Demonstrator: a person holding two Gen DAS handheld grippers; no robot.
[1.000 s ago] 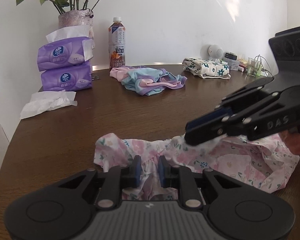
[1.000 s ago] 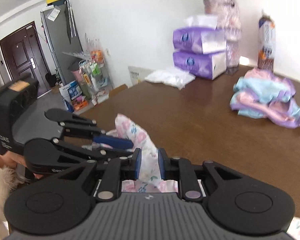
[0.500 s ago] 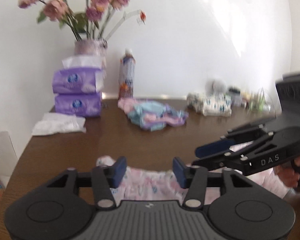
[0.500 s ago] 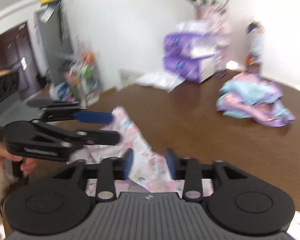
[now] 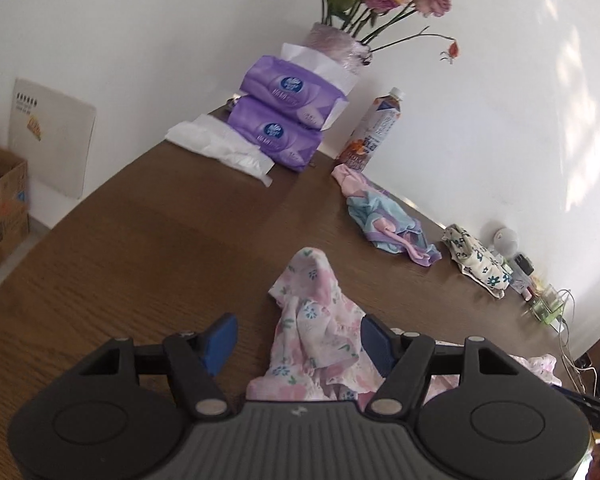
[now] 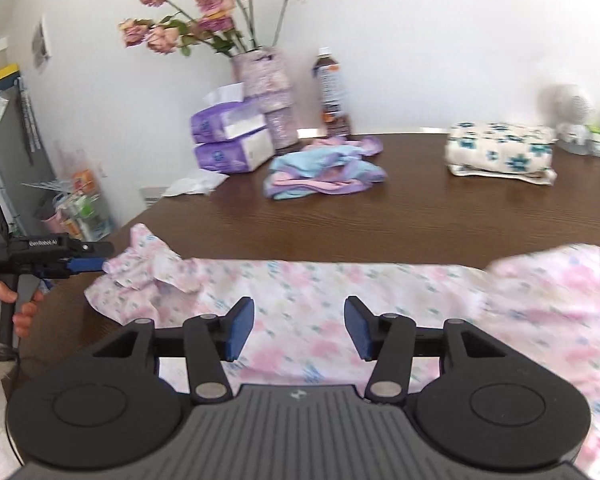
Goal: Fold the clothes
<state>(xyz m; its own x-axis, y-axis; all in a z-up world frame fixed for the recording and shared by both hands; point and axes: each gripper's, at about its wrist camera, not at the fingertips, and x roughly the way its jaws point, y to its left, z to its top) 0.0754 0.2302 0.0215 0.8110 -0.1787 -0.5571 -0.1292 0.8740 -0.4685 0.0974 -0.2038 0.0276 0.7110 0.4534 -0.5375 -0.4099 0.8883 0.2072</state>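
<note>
1. The left gripper [image 5: 298, 338] is seen with its blue pads spread wide; nothing is clamped between them.
2. A bunched end of the pink floral garment [image 5: 320, 336] is seen lying between and beyond those pads in the left wrist view, rising toward 12 o'clock.
3. The right gripper [image 6: 298, 330] is likewise held with its jaws wide apart, above the garment [image 6: 340, 300], with no cloth pinched.
4. In the right wrist view the garment is shown spread across the brown table [image 6: 420, 220] from 9 o'clock to 3 o'clock, its left end crumpled into a raised fold.
5. The left gripper [image 6: 86, 266] is seen there at 9 o'clock, side-on, its tips at the crumpled end; contact with the cloth cannot be told.
6. A hand [image 6: 4, 304] is seen wrapped around that gripper's handle at the frame's left edge.
7. A blue-and-pink cloth pile [image 6: 324, 174] lies toward 12 o'clock, well apart from the garment.
8. A folded cream cloth with blue flowers [image 6: 500, 154] is placed toward 1 o'clock.
9. Two purple tissue packs [image 6: 232, 142] are stacked toward 11 o'clock, just beside a vase of roses [image 6: 268, 96] and near a bottle [image 6: 332, 88].
10. Loose white tissues [image 5: 220, 146] are seen beside the packs in the left wrist view.
</note>
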